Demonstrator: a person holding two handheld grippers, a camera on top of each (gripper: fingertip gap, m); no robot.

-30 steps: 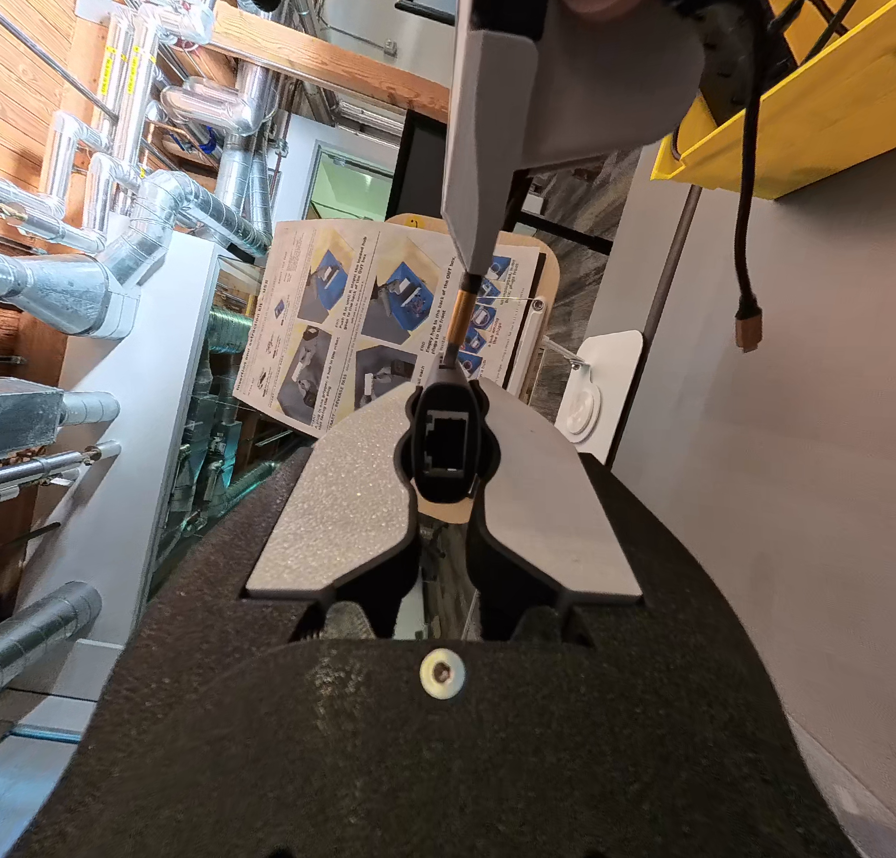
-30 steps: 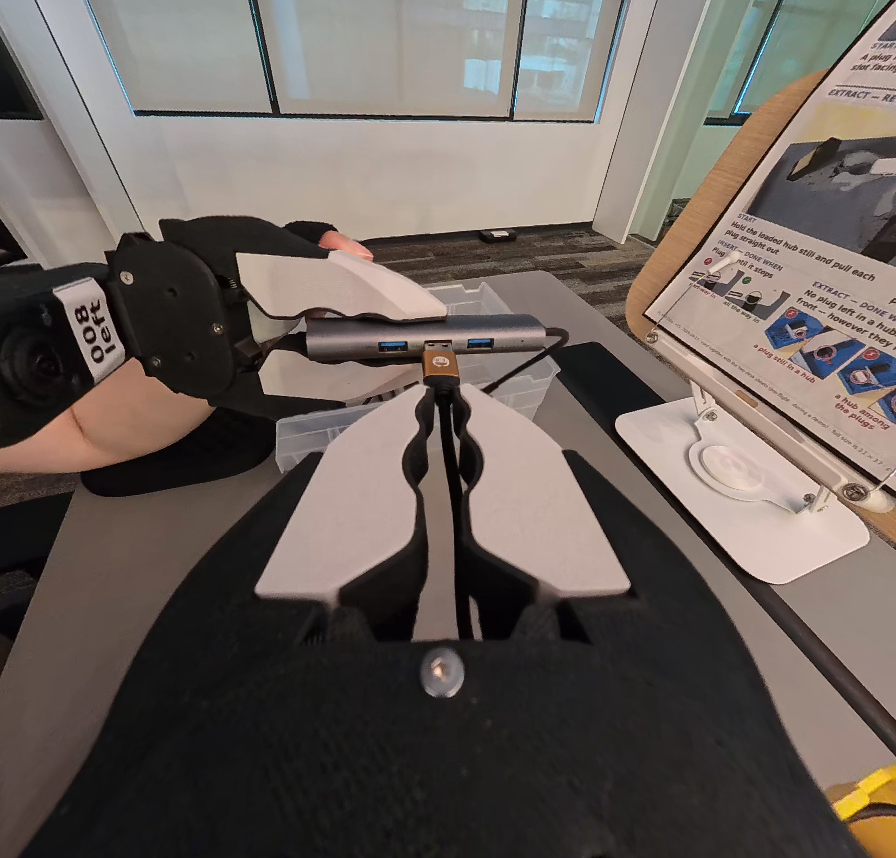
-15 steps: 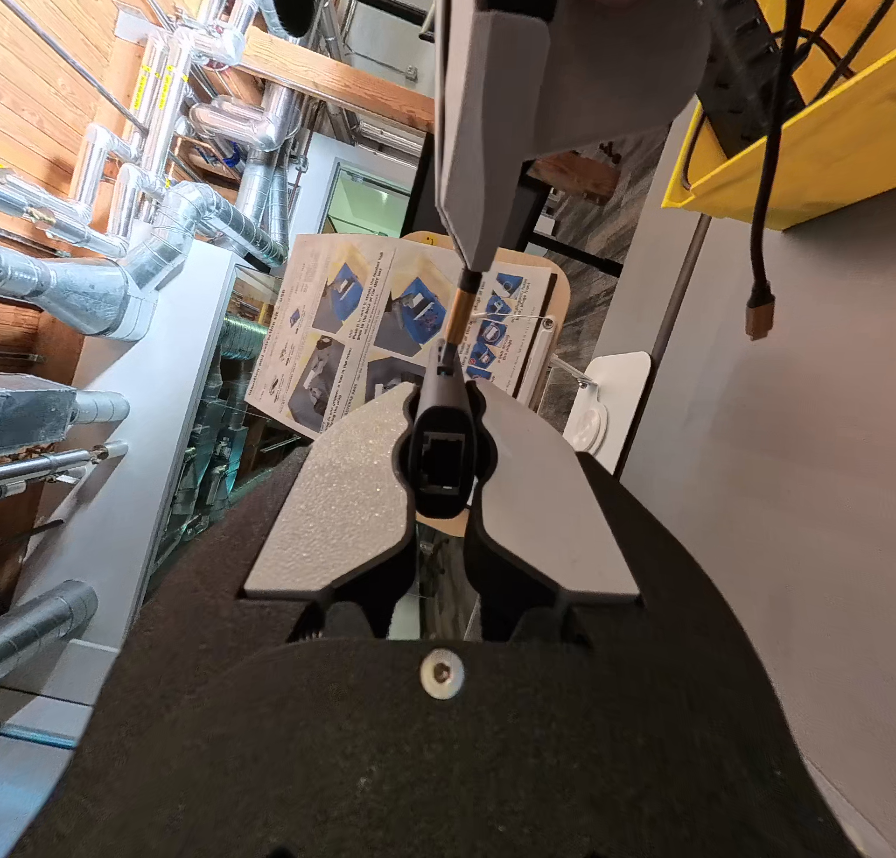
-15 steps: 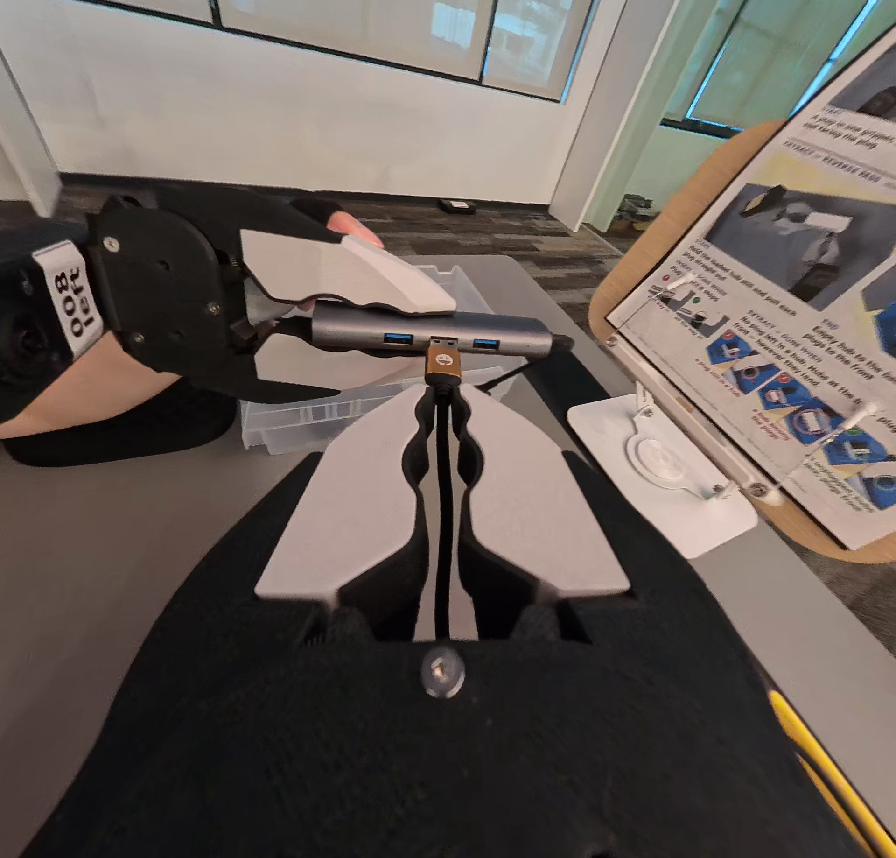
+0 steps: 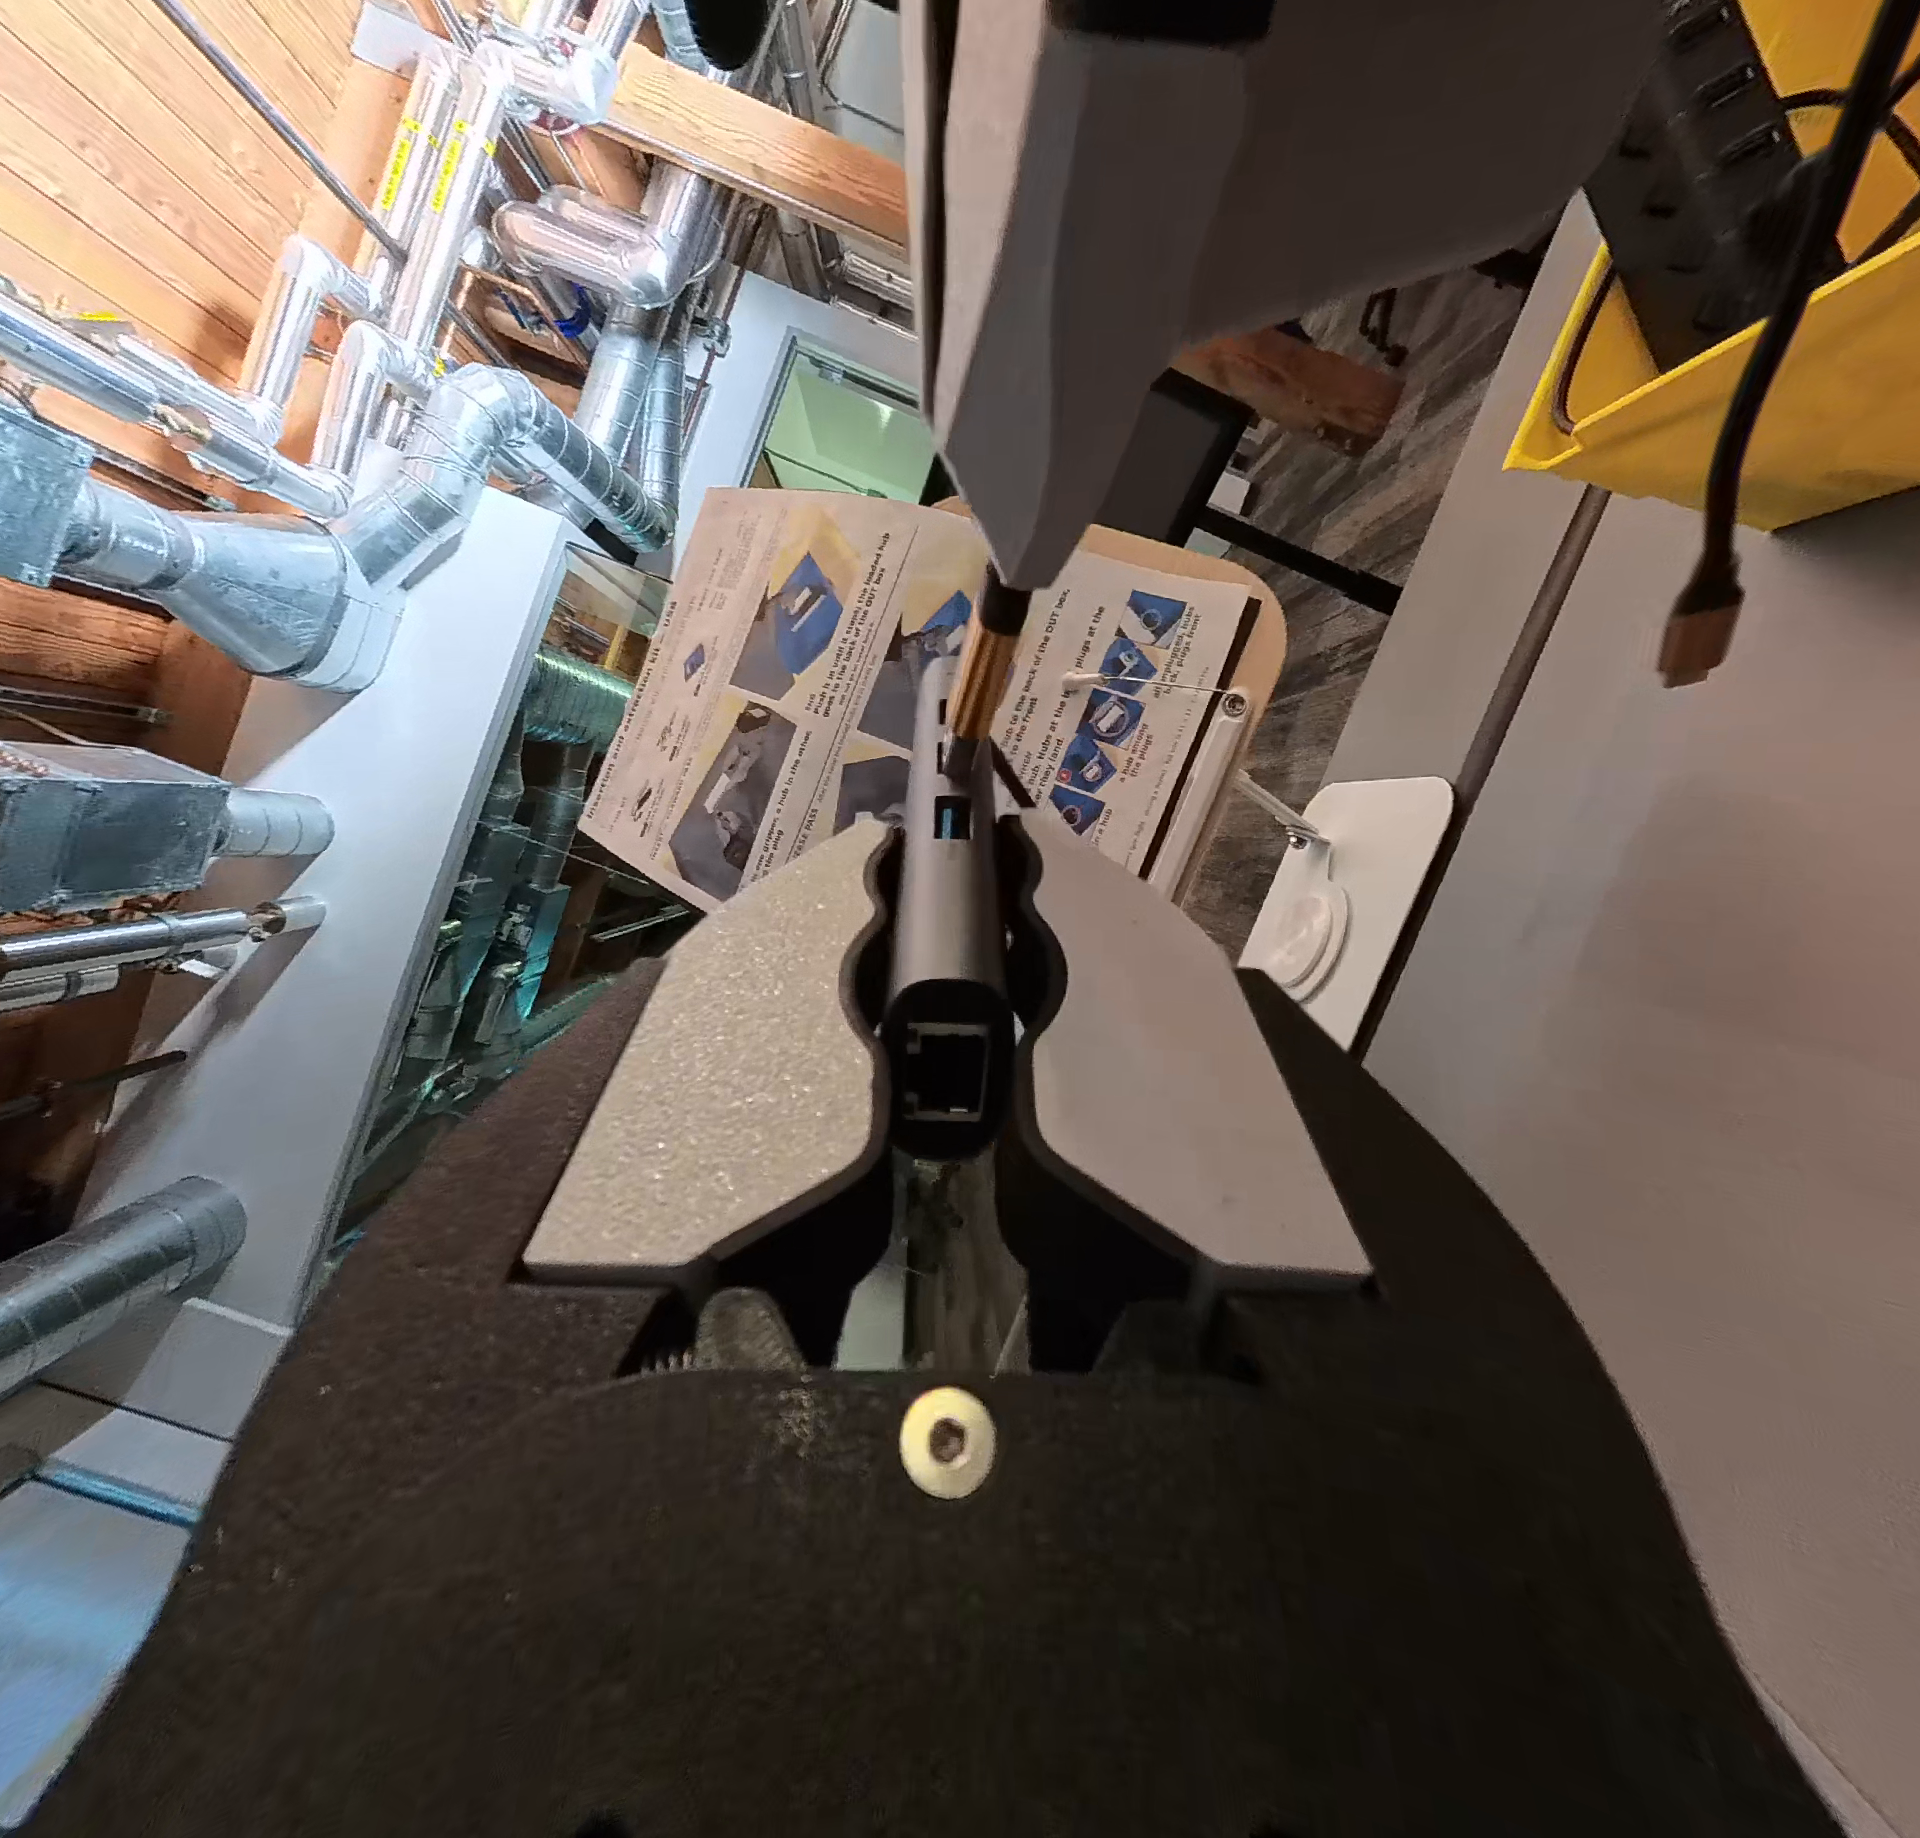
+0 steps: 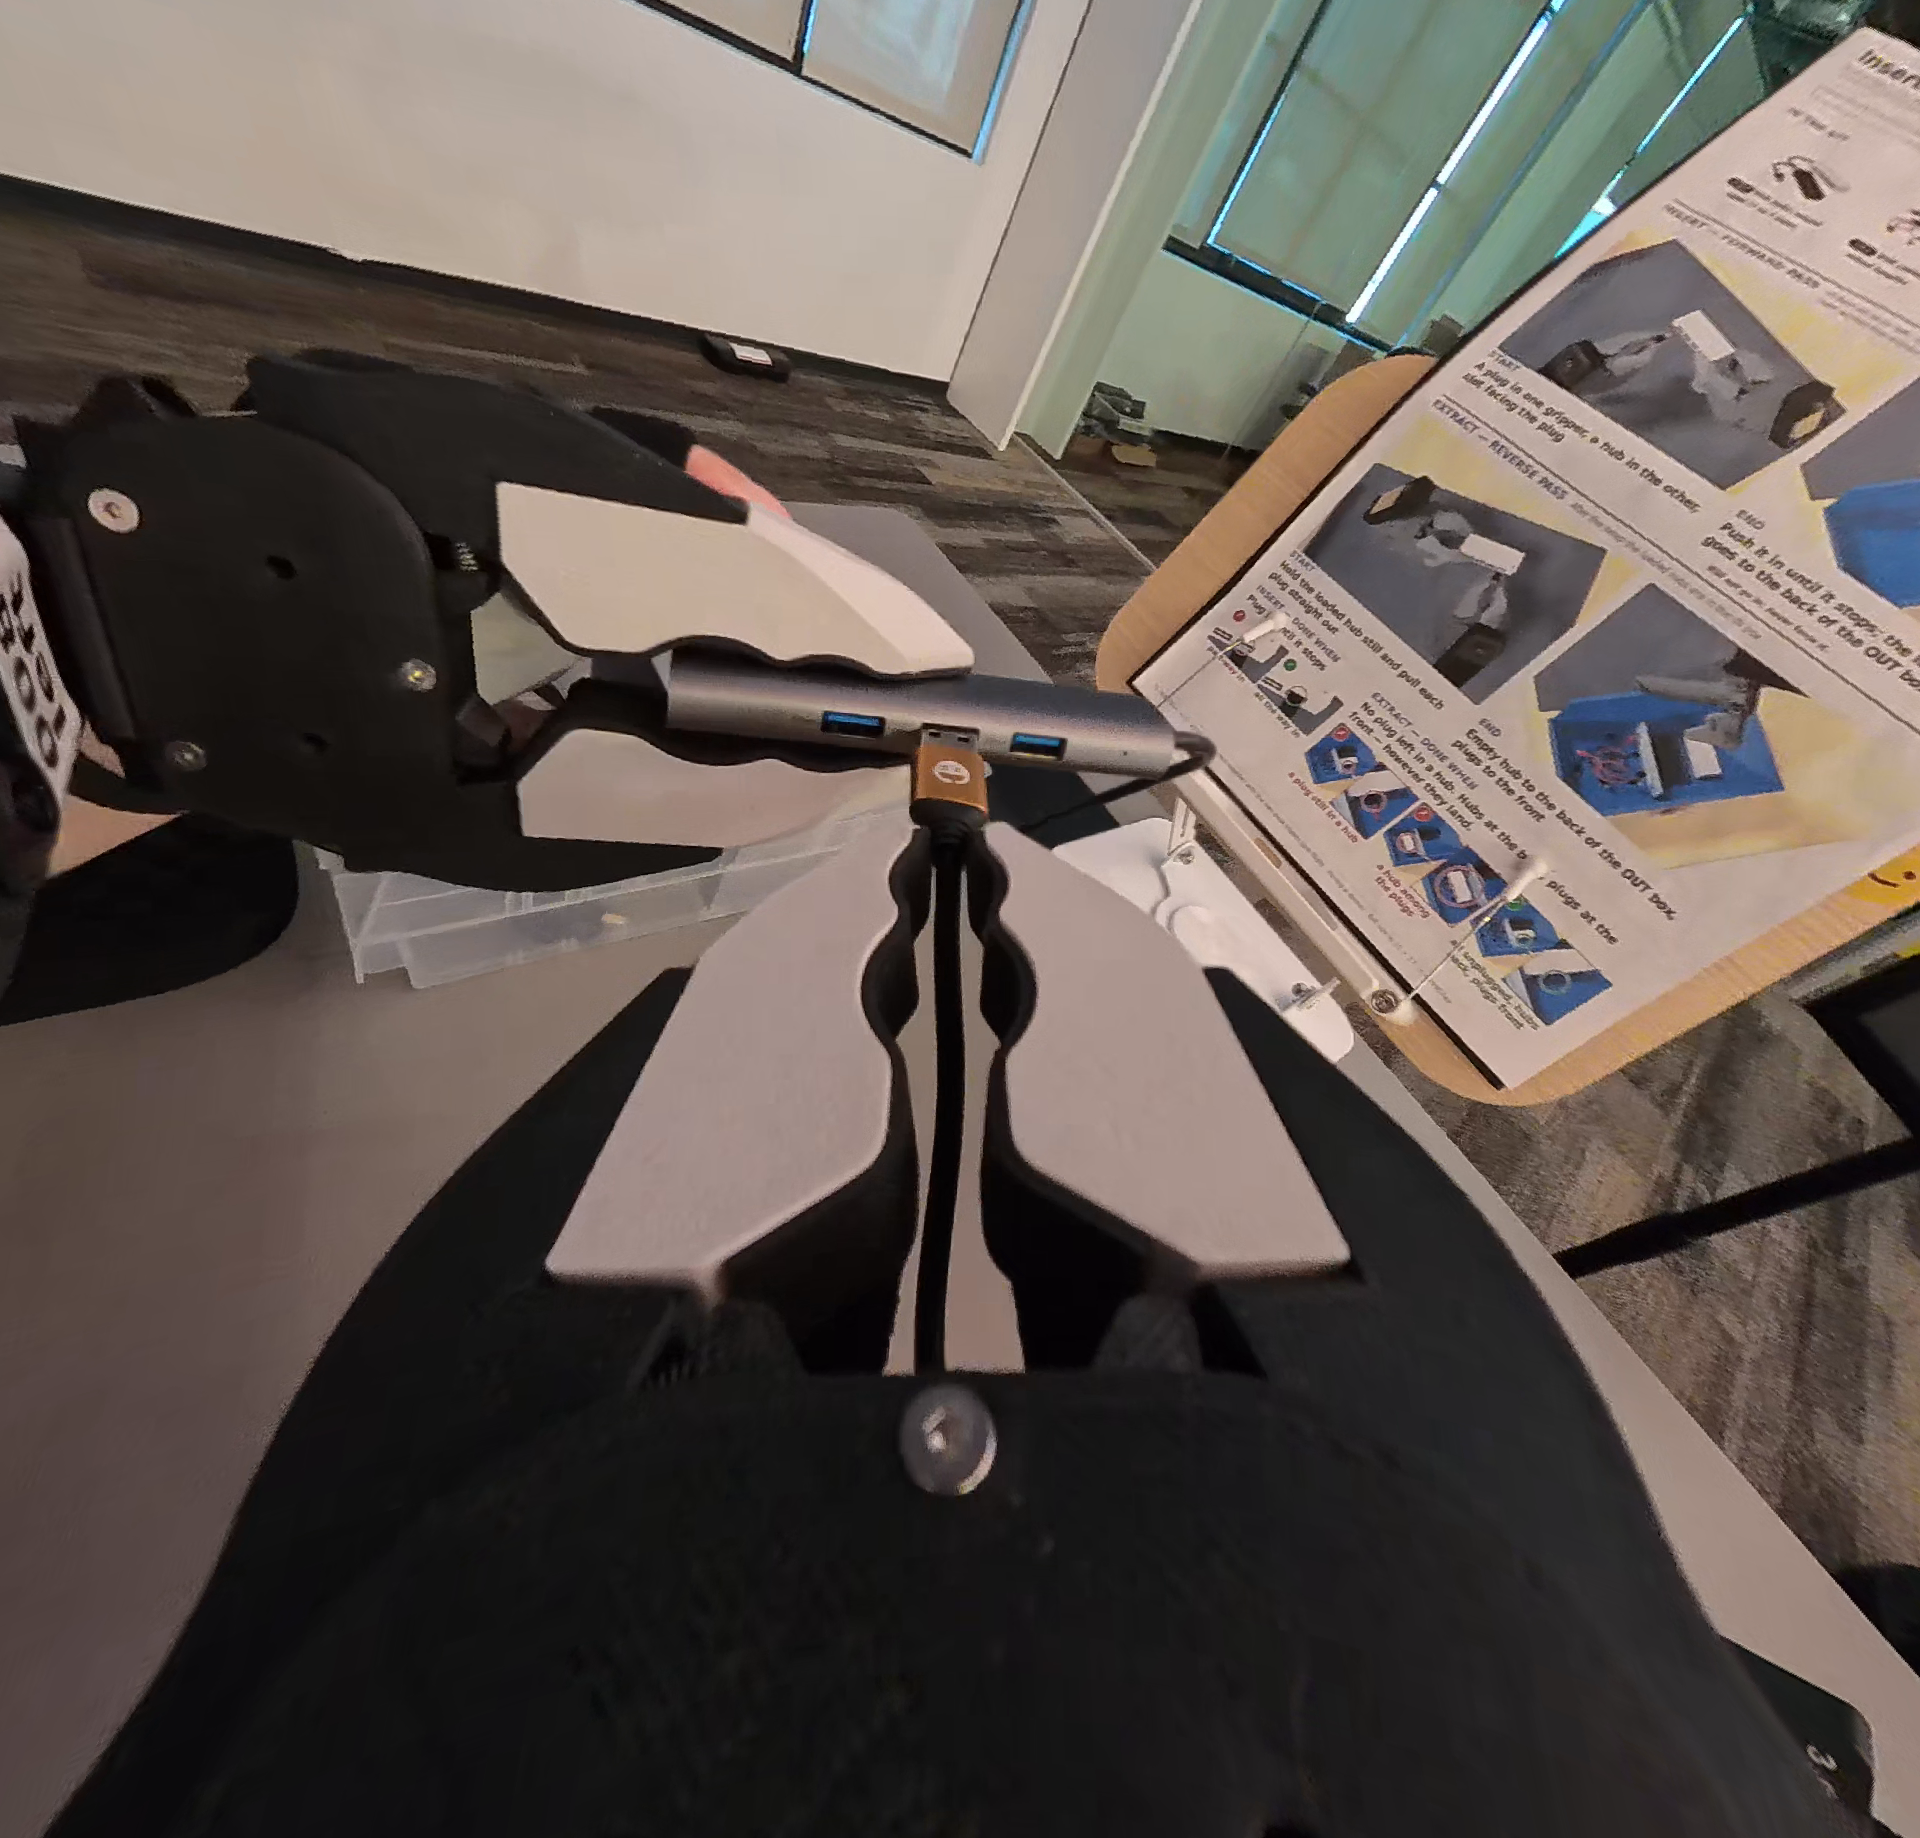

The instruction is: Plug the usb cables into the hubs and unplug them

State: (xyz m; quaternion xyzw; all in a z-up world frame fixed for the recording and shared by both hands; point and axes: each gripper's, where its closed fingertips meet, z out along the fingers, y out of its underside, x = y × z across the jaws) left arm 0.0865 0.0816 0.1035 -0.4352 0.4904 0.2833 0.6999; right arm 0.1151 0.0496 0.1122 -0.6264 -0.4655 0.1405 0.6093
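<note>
Hub [image 6: 914, 713], grey, multi-port: clamped by one end in the left gripper [image 5: 940, 889], lifted clear of the table [image 6: 208, 1144]. USB plug [image 6: 945, 786], orange-shelled: at the hub's middle port, metal tip partly entered, its cable pinched in the right gripper [image 6: 940, 853]. Risk: a tilted push could jam the plug or twist the hub in its grip.

My left gripper [image 6: 727, 739] clamps the USB hub [image 6: 925, 713] above the table [image 6: 208, 1113]; my right gripper [image 6: 945, 853] holds the cable's plug [image 6: 948, 775] at its middle port. An instruction board [image 6: 1558, 645] stands right; a clear bin [image 6: 499, 905] sits behind.
</note>
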